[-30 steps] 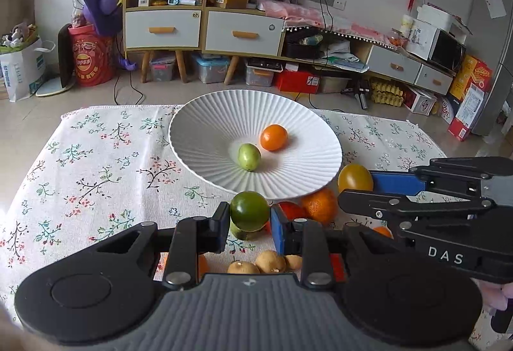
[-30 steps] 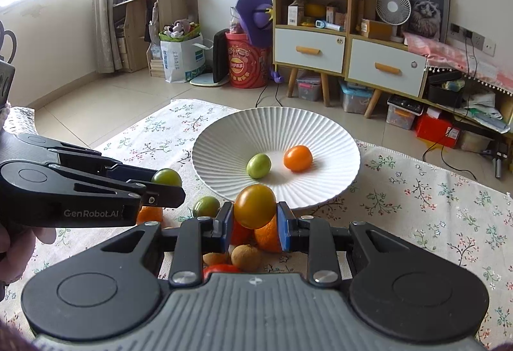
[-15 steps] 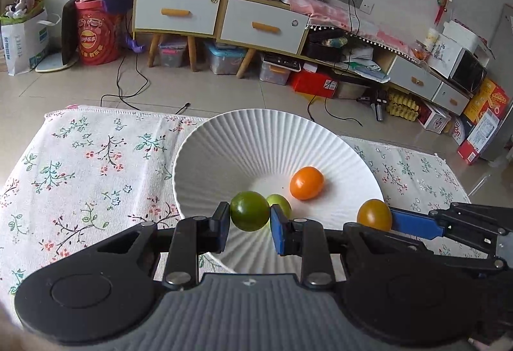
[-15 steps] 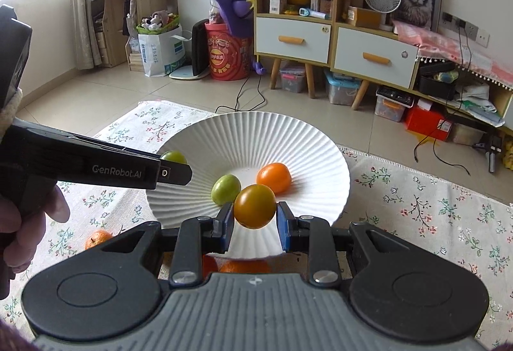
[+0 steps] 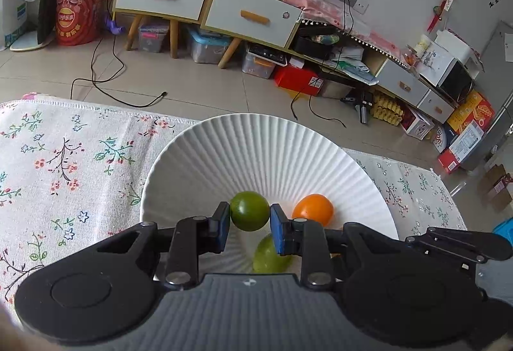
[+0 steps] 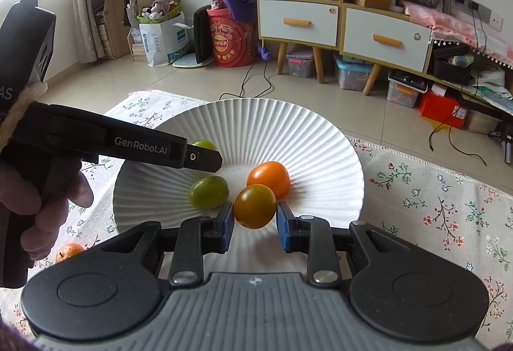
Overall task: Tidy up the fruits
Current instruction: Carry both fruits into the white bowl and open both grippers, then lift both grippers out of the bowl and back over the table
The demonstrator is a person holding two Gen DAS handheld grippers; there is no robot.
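Fruits show in the left wrist view: the left tongs [image 5: 250, 219] pinch a dark green tomato [image 5: 249, 215] above the white plate [image 5: 269, 146], beside an orange tomato [image 5: 312, 209].

Right wrist view: the right tongs [image 6: 255, 216] clamp a yellow-brown tomato [image 6: 255, 206] over the plate's near edge.

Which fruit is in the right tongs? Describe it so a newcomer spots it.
Find the white ribbed plate on the floral cloth. Just above its near side, the right tongs pinch a round tomato. It is orange-brown with a greenish tinge, unlike the bright orange one and the pale green one lying beyond it.
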